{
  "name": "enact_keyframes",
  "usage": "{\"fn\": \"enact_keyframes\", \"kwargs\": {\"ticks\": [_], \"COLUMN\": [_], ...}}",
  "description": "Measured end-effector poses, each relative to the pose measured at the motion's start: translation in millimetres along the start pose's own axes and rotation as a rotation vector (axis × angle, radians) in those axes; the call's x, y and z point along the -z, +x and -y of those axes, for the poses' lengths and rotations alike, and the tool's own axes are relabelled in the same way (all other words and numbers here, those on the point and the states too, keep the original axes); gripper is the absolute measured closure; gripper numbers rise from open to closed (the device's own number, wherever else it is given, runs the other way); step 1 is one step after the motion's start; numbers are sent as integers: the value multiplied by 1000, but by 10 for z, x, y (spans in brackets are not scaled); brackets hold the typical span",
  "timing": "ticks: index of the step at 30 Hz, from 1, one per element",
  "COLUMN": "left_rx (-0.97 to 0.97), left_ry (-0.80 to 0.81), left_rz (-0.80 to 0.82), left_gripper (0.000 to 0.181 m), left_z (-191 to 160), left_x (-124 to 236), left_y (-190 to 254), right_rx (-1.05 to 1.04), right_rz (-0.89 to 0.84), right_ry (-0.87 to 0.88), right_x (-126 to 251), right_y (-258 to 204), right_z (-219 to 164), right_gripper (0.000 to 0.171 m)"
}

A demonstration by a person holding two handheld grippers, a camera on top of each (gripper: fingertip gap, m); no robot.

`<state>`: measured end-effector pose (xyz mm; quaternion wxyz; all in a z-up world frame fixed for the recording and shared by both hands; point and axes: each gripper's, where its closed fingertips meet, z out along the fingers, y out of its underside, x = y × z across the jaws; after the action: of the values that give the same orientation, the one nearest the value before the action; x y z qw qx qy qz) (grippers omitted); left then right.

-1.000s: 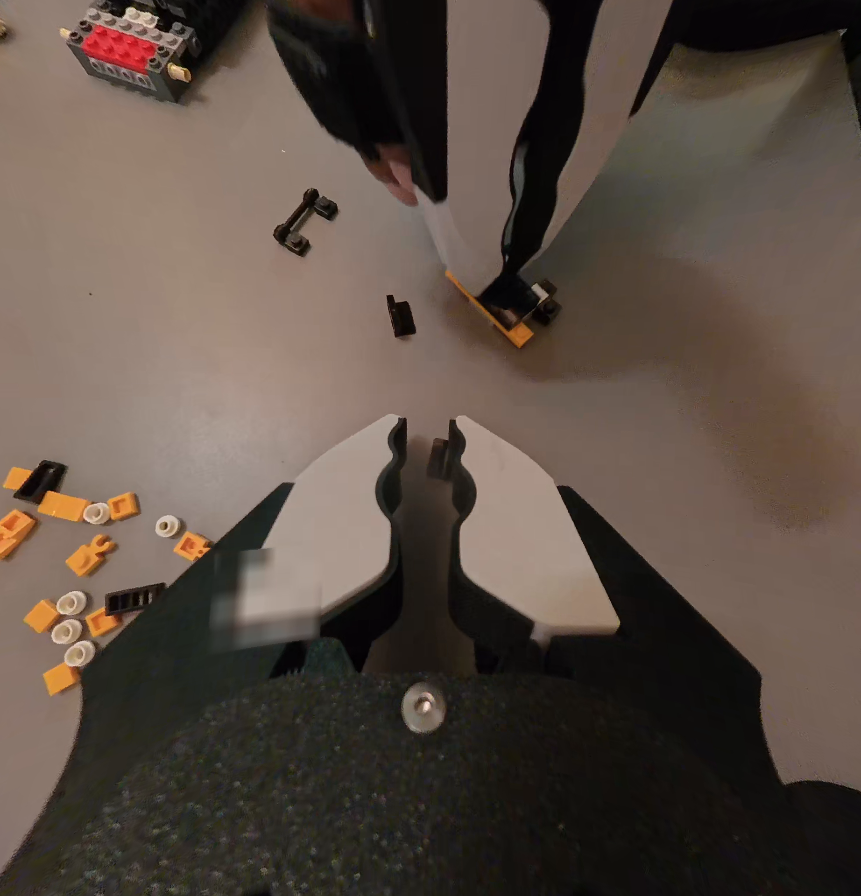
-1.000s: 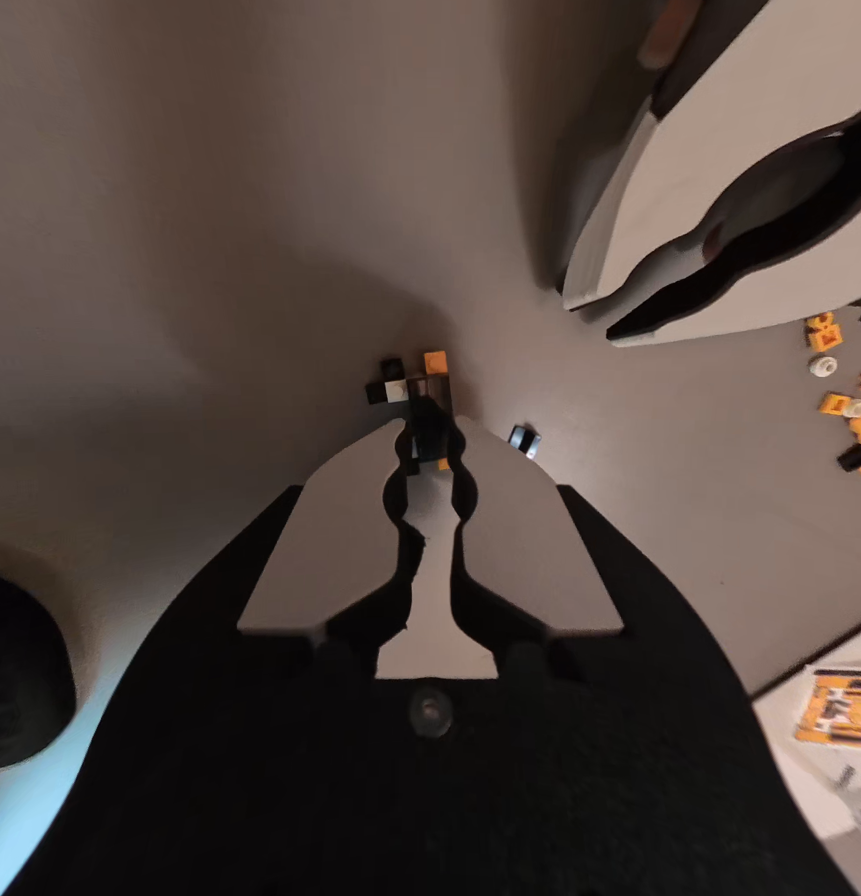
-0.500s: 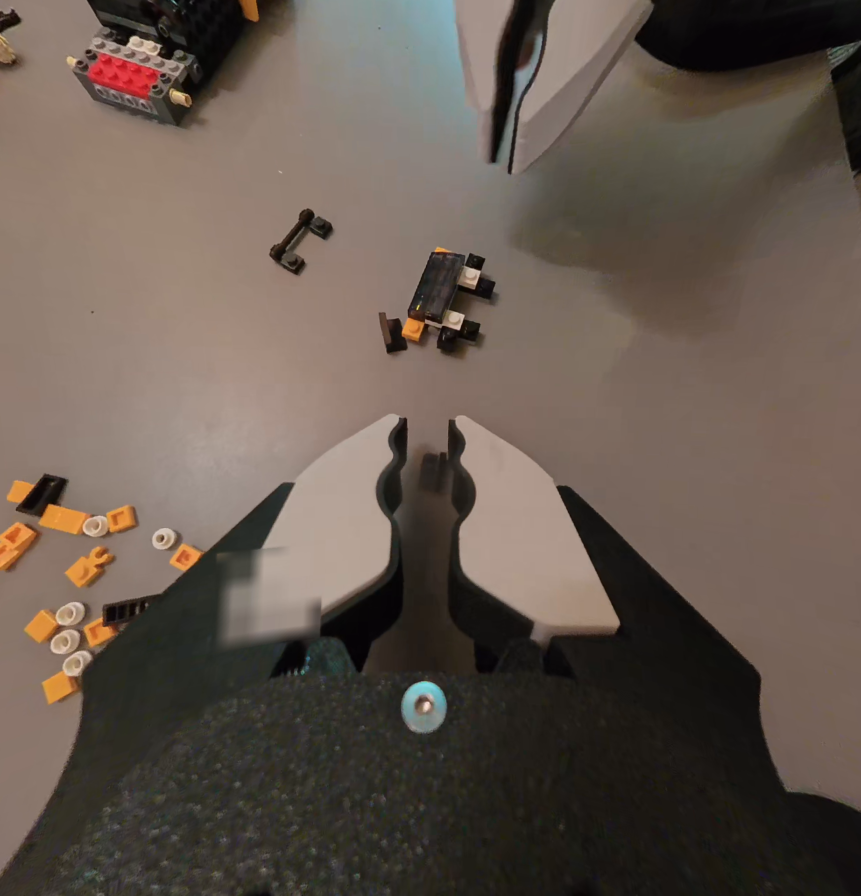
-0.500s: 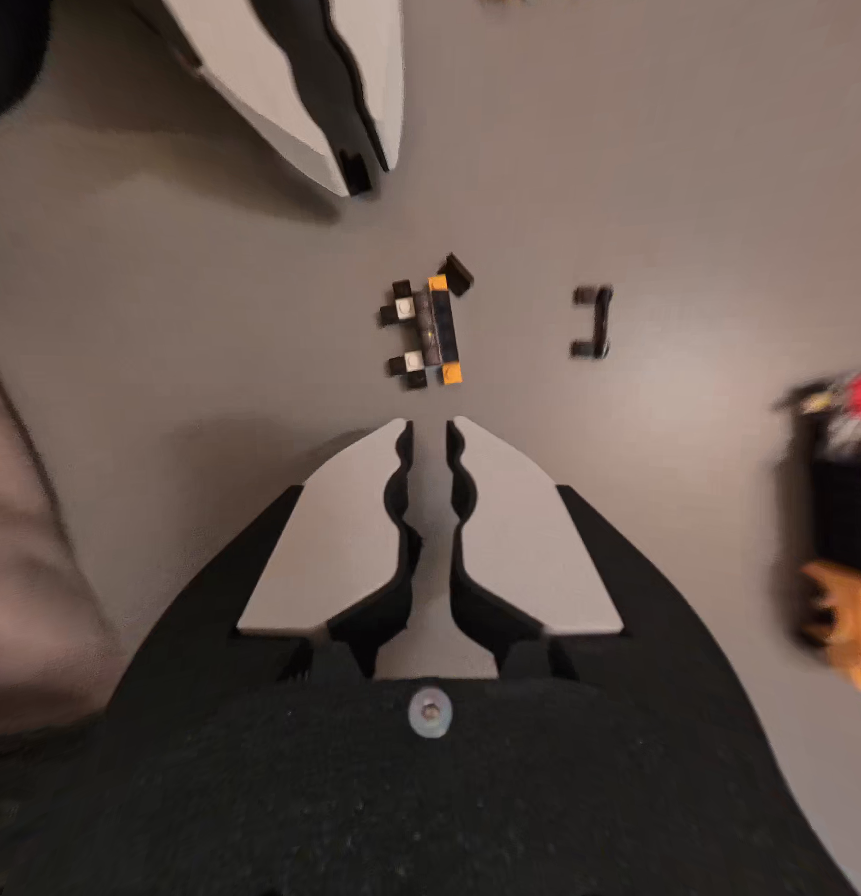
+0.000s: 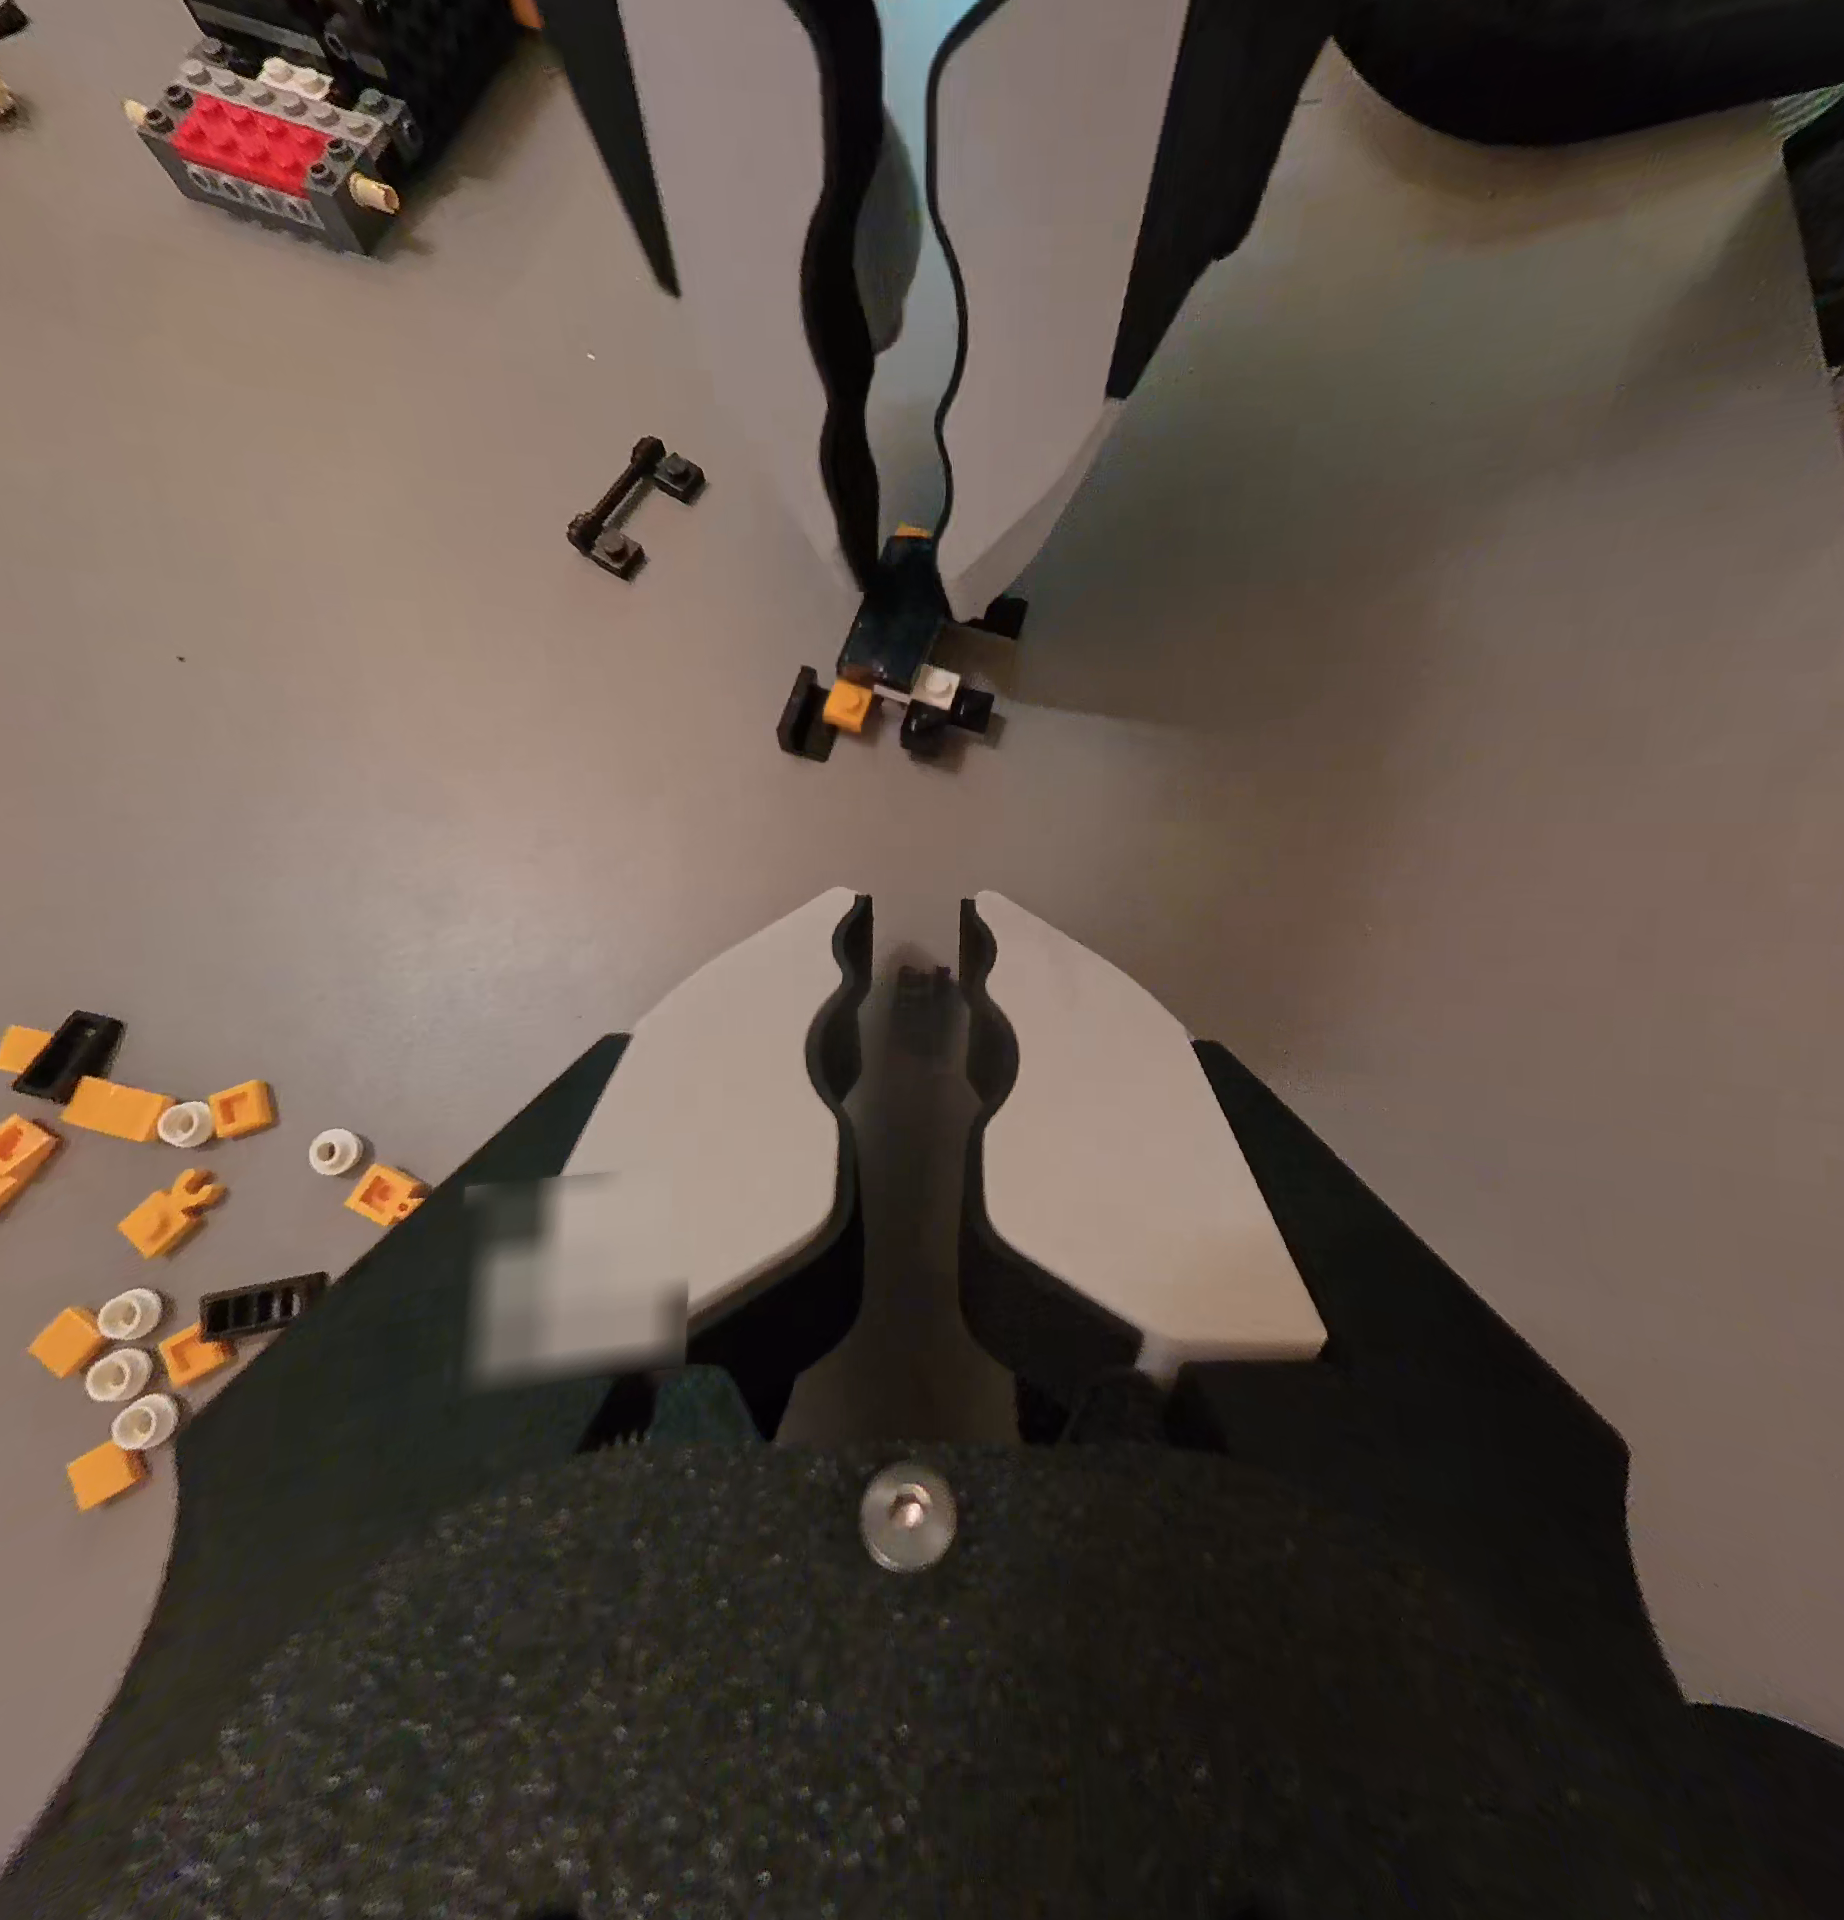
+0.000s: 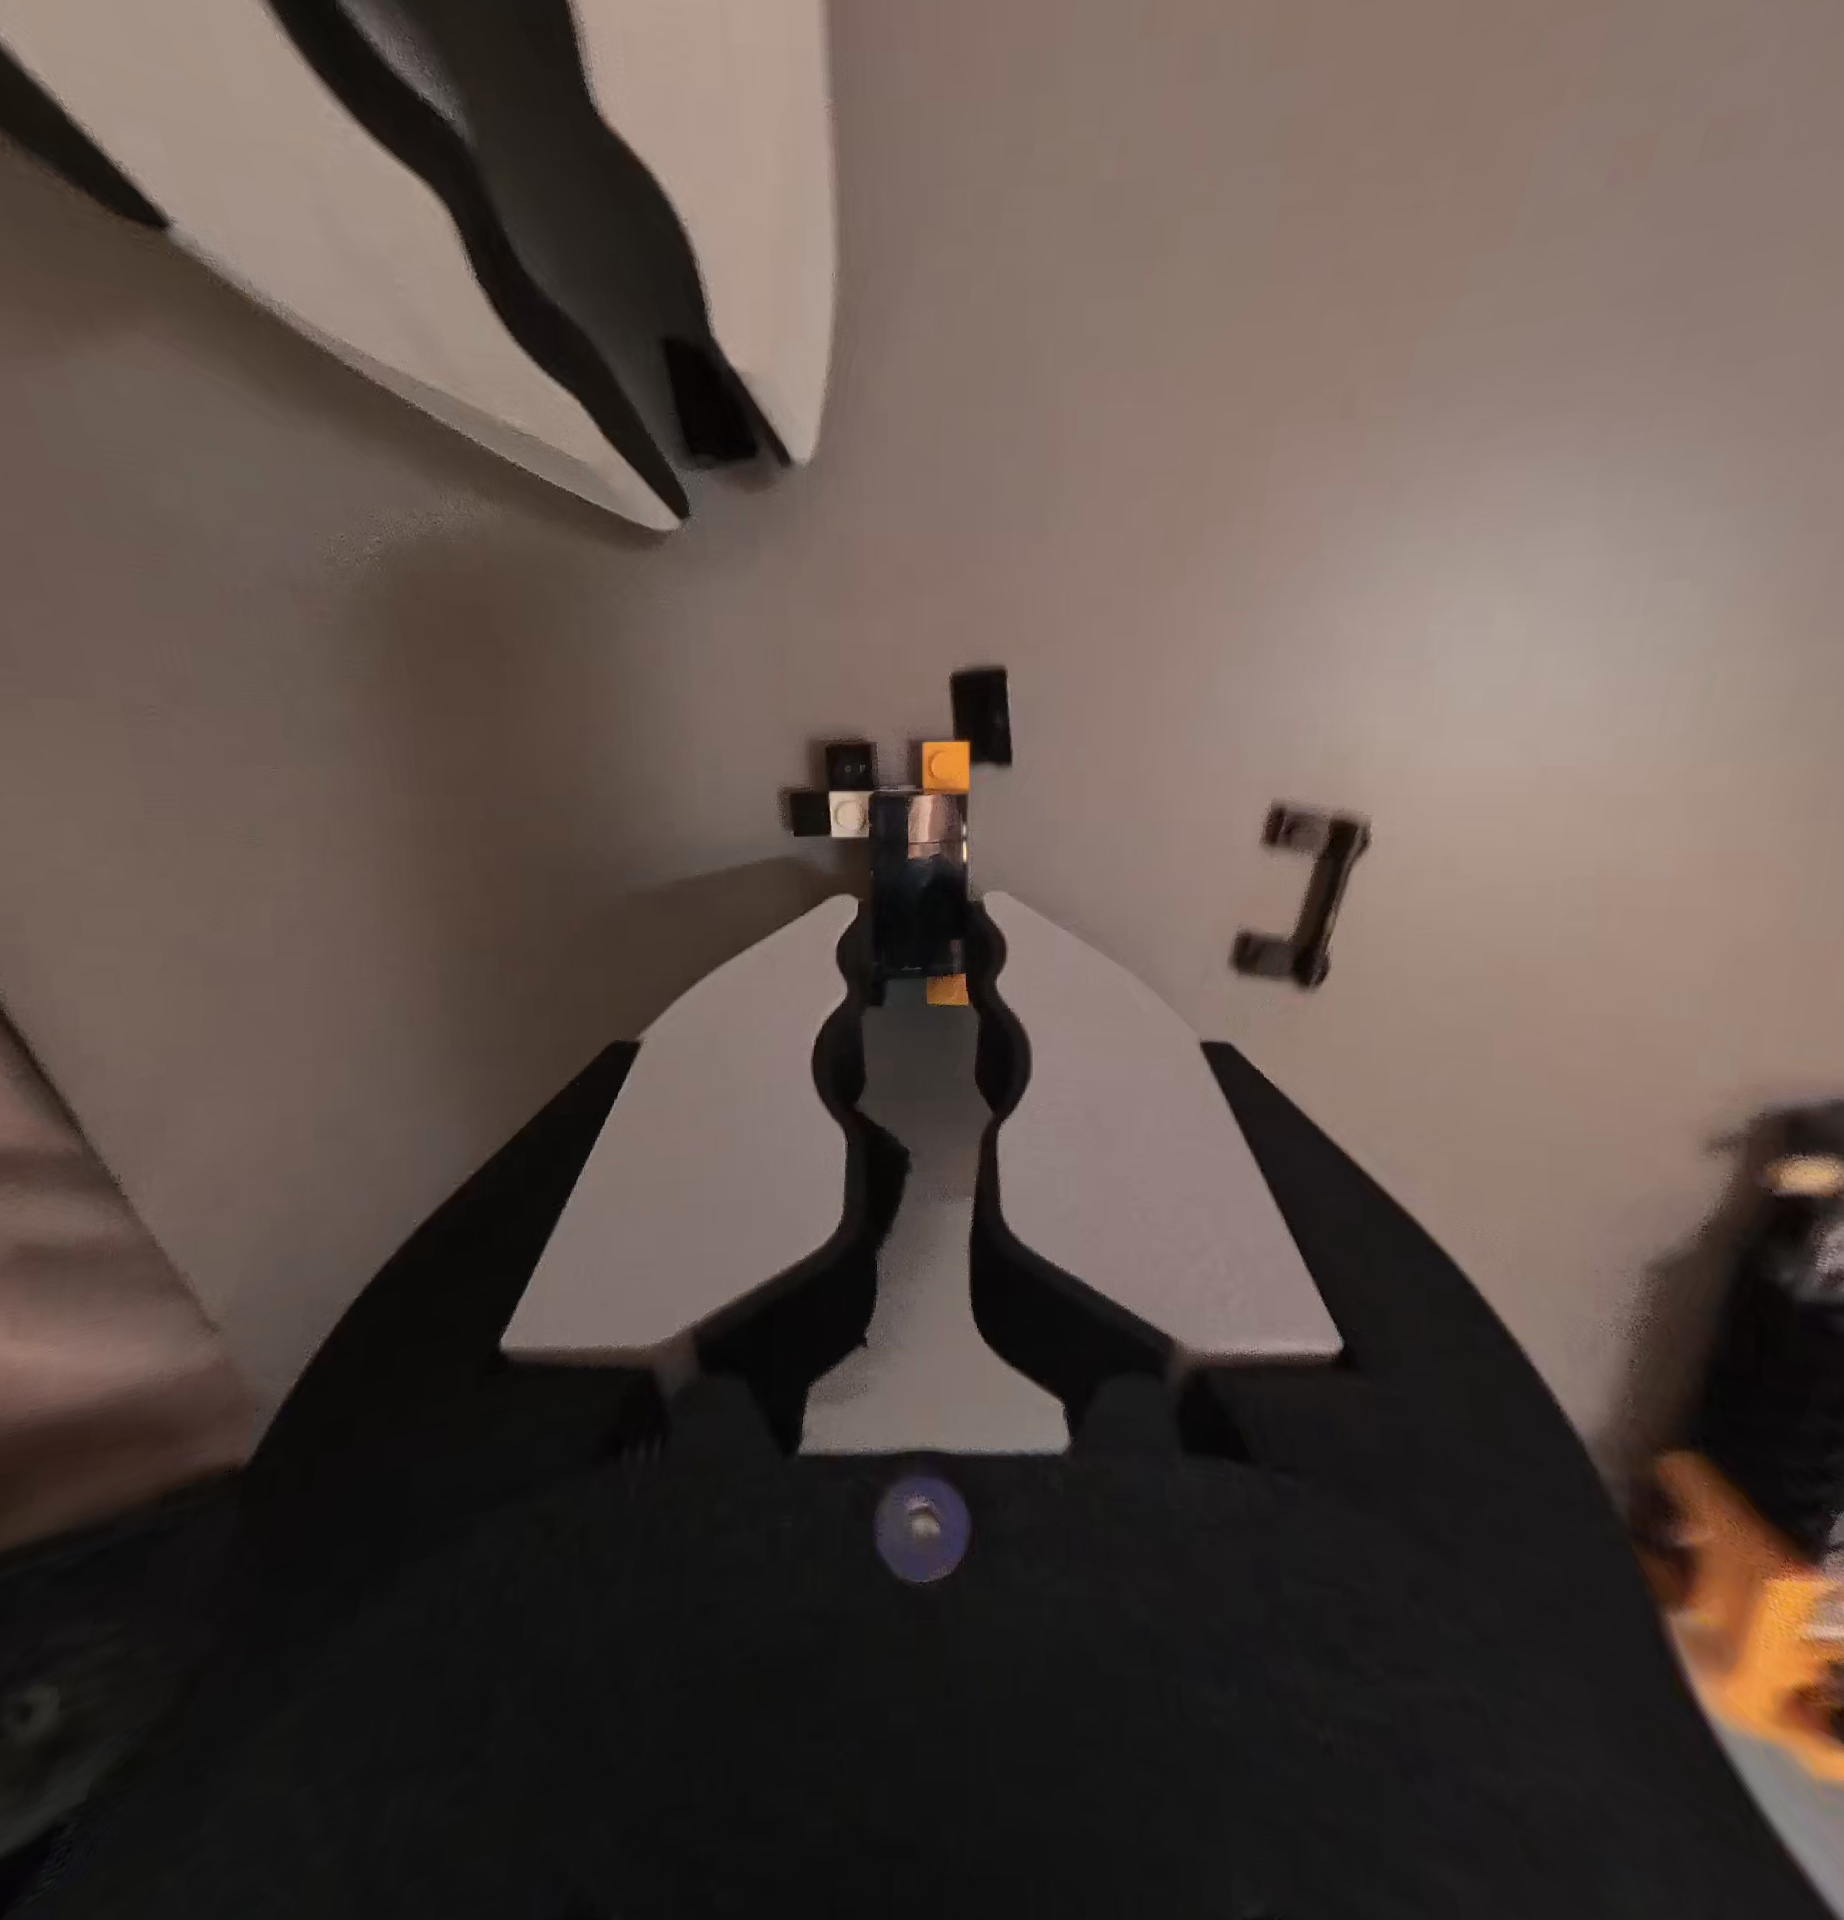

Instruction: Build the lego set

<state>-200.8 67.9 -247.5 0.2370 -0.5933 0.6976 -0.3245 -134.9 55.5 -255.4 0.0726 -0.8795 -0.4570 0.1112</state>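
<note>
A small sub-assembly [image 5: 892, 639] of black, orange and white pieces with a dark glossy tile lies on the grey table [image 5: 1417, 831]. My right gripper [image 5: 902, 566] comes down from the far side, its jaws closed on the tile's far end. In the right wrist view the sub-assembly [image 6: 918, 831] sits between that gripper's [image 6: 923, 904] tips. My left gripper [image 5: 916, 904] hovers nearer, shut on a small black piece [image 5: 923, 987]. That left gripper [image 6: 741, 494] and its piece [image 6: 710, 416] show at the upper left of the right wrist view.
A loose black bracket [image 5: 802, 717] lies against the sub-assembly's near end. A black bar piece [image 5: 632, 504] lies to its left. A larger build with a red top [image 5: 274, 145] stands at the far left. Several loose orange, white and black parts [image 5: 149, 1226] lie at the near left. My right fingertips sit around 7 cm from my left ones. It is some 4 cm from my right tips to the loose black bracket [image 5: 802, 717]. The right camera catches it too, in the right wrist view [image 6: 982, 692].
The right gripper held the sub-assembly tilted, let it go flat and lifted away, then came back down onto its dark tile. The left gripper kept its black piece and stayed put.
</note>
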Motion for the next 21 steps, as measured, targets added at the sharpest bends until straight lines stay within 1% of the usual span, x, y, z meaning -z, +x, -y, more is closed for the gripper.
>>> {"fn": "enact_keyframes", "kwargs": {"ticks": [3, 7, 9, 11, 13, 16, 17, 18, 21], "left_rx": [12, 15, 13, 14, 13, 14, 15, 17, 22], "left_ry": [-1, -3, -6, -4, -6, -11, -13, -14, -16], "left_rz": [7, 4, 6, 4, 3, 3, 3, 3, -1], "left_gripper": [167, 167, 167, 167, 167, 167, 166, 166, 166], "left_z": [3, 9, 13, 23, 25, 14, 9, 5, -6], "left_x": [4, -6, -9, -10, -14, -24, -26, -29, -40], "left_y": [-11, 2, 9, 17, 23, 30, 31, 31, 29], "right_rx": [-288, -649, -783, -870, -889, -834, -798, -731, -377], "right_rz": [24, 11, -17, -33, -47, 5, -13, -32, -55], "right_ry": [80, 286, 361, 404, 430, 471, 468, 456, 443], "right_x": [66, 269, 313, 299, 266, 243, 248, 252, 343], "right_y": [-55, -38, -22, -34, -50, -148, -136, -122, -92], "right_z": [-142, -343, -502, -633, -673, -566, -570, -577, -527], "right_gripper": [155, 155, 155, 155, 155, 143, 140, 135, 133]}}
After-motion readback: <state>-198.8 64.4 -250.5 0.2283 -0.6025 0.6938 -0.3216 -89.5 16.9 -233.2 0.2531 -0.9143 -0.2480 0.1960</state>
